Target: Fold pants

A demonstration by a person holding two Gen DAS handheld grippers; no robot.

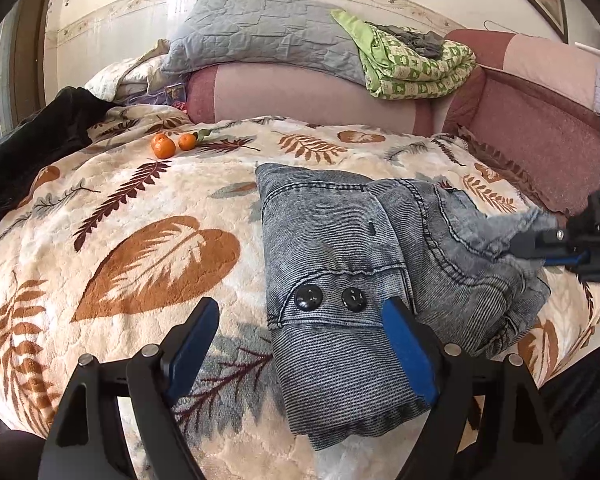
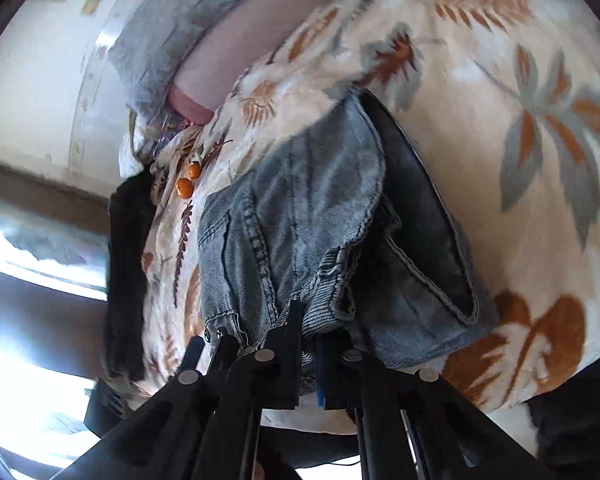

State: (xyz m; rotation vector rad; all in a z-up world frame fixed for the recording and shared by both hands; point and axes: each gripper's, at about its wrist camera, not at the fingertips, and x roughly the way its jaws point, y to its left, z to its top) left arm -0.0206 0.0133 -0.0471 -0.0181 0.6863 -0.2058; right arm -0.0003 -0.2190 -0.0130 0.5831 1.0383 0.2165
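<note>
Left wrist view: nearest the lens, the left gripper (image 1: 300,320) is hovering w/ its two blue-padded fingers (image 1: 410,348) standing wide apart, gripping nothing. The right-hand finger is sitting over the near edge of the pants (image 1: 340,264); the other finger is hanging over the bare blanket (image 1: 148,248). The pants are grey-blue denim, lying partly folded into a thick bundle on the blanket, centre-right in the view, w/ two black buttons (image 1: 330,298) showing on the near fold. At the right edge, the right gripper (image 1: 520,246) is pinching a frayed end of the denim, jaws closed tight on the cloth, lifting it a bit off the pile. Further back on the left, two small oranges (image 1: 174,145) are sitting side by side on the blanket, well apart from the pants, and a dark garment (image 1: 32,152) is lying at the left edge. Beyond, pink cushions (image 1: 300,96) are running along the back, w/ a grey quilted pillow (image 1: 256,36) and a green patterned quilt (image 1: 416,68) stacked on top, against the wall.

Right wrist view (blurred, tilted): the closed fingers are clamping denim at the bottom centre (image 2: 308,336); the bundle is spreading away from them across the leaf-print blanket, oranges beyond on the left.
</note>
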